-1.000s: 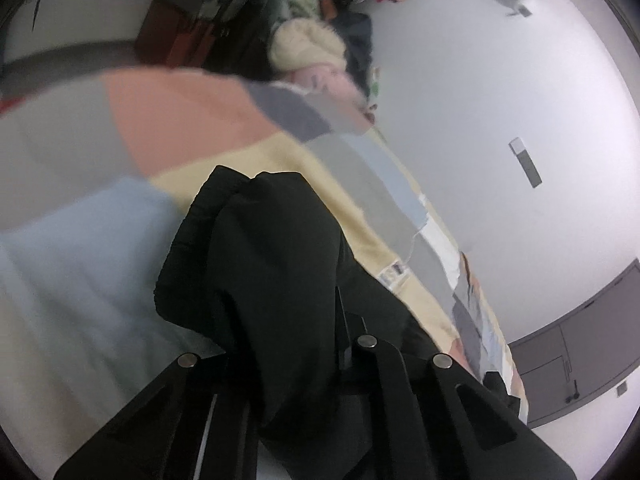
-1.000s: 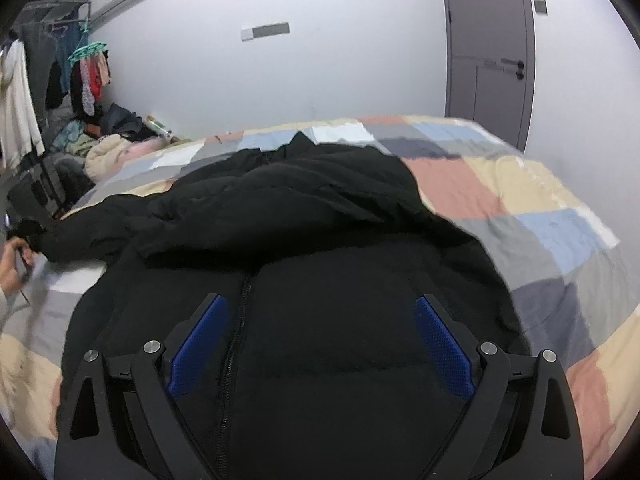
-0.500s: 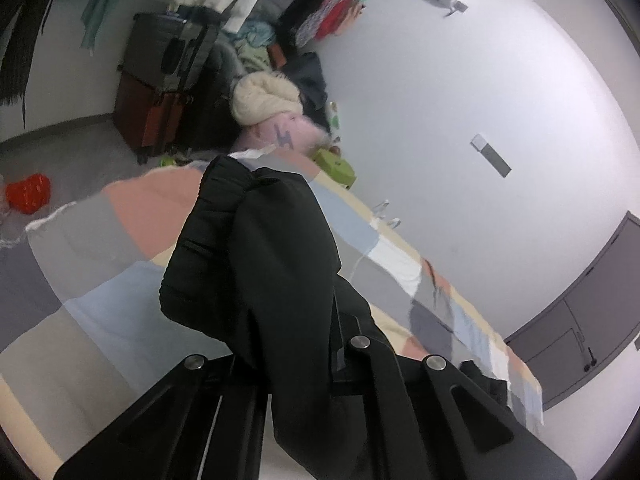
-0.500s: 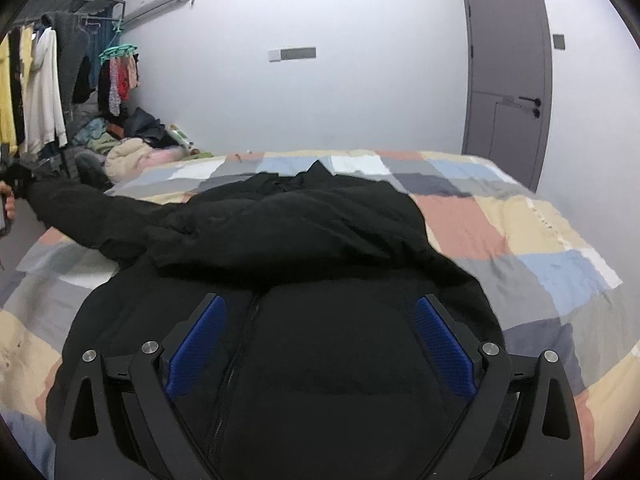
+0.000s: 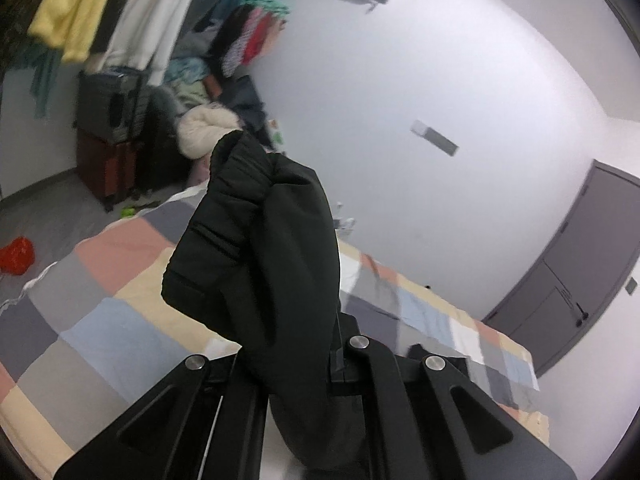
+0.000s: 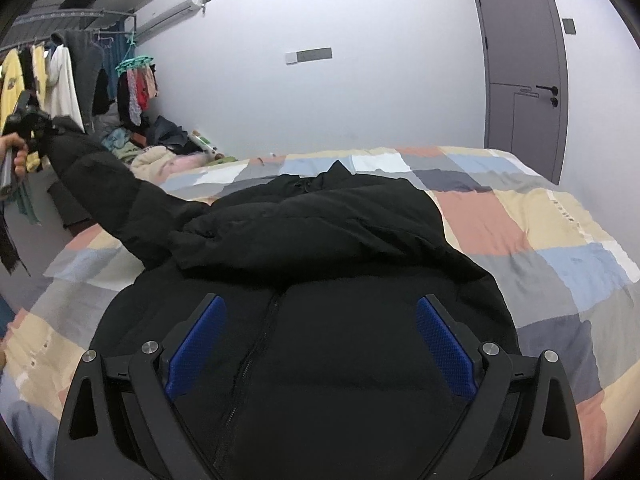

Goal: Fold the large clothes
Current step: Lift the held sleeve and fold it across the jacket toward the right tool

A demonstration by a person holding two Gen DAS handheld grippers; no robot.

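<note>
A large black puffer jacket [image 6: 320, 240] lies spread on a bed with a patchwork cover [image 6: 540, 232], zipper side up. My left gripper [image 5: 296, 360] is shut on the jacket's sleeve [image 5: 264, 248] and holds it raised in the air; the cuff end bunches up over the fingers. In the right wrist view the left gripper [image 6: 28, 128] shows at far left, with the sleeve [image 6: 120, 200] stretched up from the jacket. My right gripper [image 6: 320, 344] is open and empty, its blue pads [image 6: 196, 344] hovering over the jacket's lower front.
A clothes rack with hanging garments [image 6: 60, 76] and a pile of clothes [image 6: 160, 152] stand left of the bed. Suitcases [image 5: 108, 136] sit on the floor. A grey door [image 6: 520, 80] is at the right. A red item [image 5: 16, 256] lies on the floor.
My left gripper has lifted the sleeve up and away from the bed, stretching it out to the left. My right gripper has stayed over the jacket, tilting slightly upward.
</note>
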